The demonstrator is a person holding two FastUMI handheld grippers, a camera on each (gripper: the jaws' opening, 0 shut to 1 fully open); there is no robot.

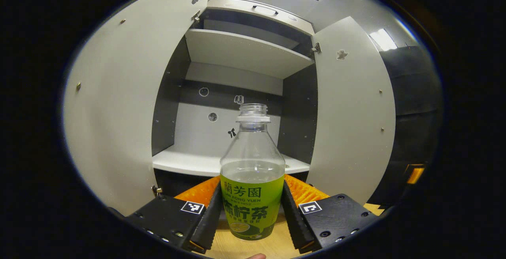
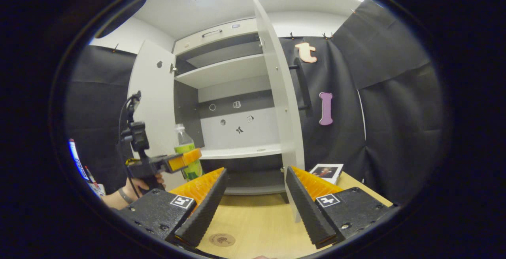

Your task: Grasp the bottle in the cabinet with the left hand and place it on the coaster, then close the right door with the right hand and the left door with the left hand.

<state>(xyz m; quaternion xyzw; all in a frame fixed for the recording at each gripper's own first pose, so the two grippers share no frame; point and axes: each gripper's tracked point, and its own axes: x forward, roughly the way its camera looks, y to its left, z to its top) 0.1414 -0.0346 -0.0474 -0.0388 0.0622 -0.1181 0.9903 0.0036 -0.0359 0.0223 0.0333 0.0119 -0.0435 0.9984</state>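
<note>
The left hand-held gripper (image 1: 252,211) clenches the upright bottle (image 1: 252,180) above the worktop (image 2: 253,223), outside the cabinet (image 1: 237,93). The coaster (image 2: 221,239) lies low, beside the released right hand-held gripper (image 2: 253,207).

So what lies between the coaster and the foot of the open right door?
Bare wooden tabletop, as the right gripper view shows: the coaster lies flat near the front, and nothing lies between it and the right door.

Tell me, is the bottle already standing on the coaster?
No, the bottle is held up in the left gripper beside the open cabinet, while the coaster lies bare on the table nearer the right gripper.
</note>
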